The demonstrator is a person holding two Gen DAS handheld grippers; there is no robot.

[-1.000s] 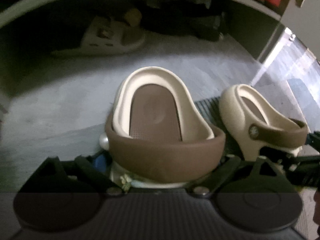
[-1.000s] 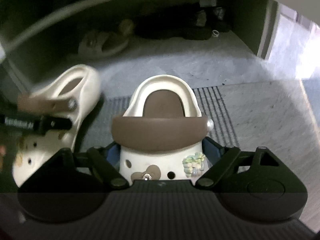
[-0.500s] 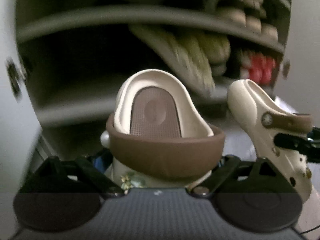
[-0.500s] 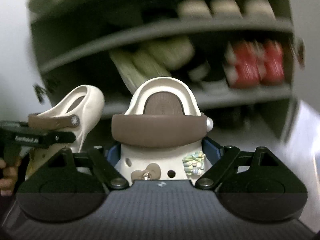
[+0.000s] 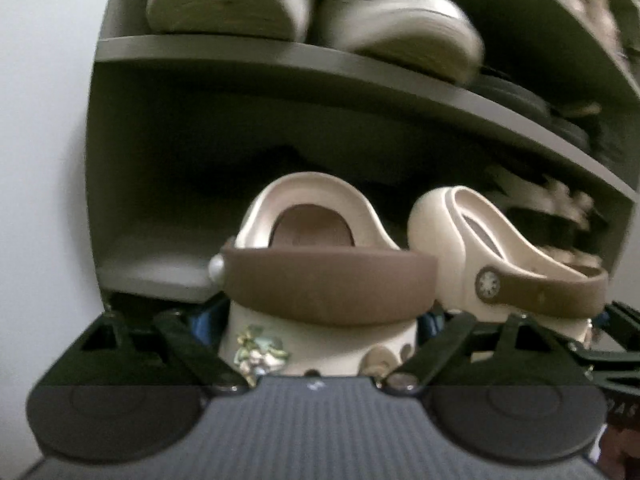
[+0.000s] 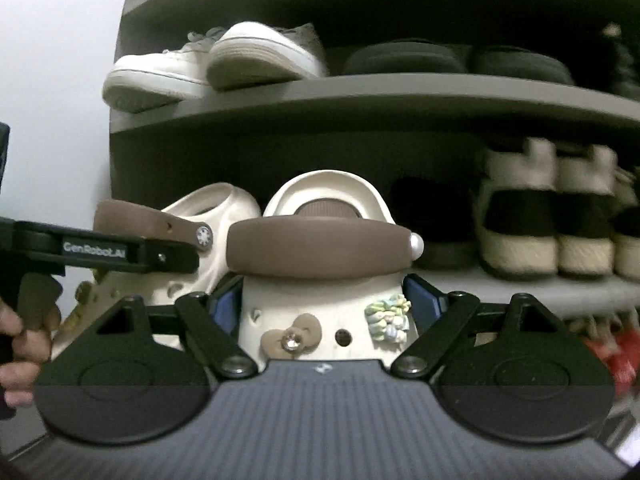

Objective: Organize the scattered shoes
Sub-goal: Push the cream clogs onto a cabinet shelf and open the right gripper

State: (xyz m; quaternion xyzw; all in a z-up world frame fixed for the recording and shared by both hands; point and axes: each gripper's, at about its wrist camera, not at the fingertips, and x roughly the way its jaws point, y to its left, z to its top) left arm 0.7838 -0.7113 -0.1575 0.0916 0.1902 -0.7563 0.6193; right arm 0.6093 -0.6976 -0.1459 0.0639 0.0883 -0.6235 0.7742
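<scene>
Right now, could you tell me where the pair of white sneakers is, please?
In the right wrist view, the white sneakers sit at the left end of the upper shelf, beside dark shoes, above the held clog.

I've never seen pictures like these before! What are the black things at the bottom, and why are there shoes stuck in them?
A person holds a grabbing tool in each hand, and each tool has a small camera looking forward along its tongs. One picture comes from the left tool, the other from the right.

The left tongs grip a cream clog with a brown strap across it; their jaws are closing a little on it. The right tongs grip the matching clog, which wears a bow charm. Each camera also sees the other clog beside its own.

Both clogs hang in the air before a grey shoe rack. White sneakers sit on a higher shelf, and sandals on the shelf the clogs face.
</scene>
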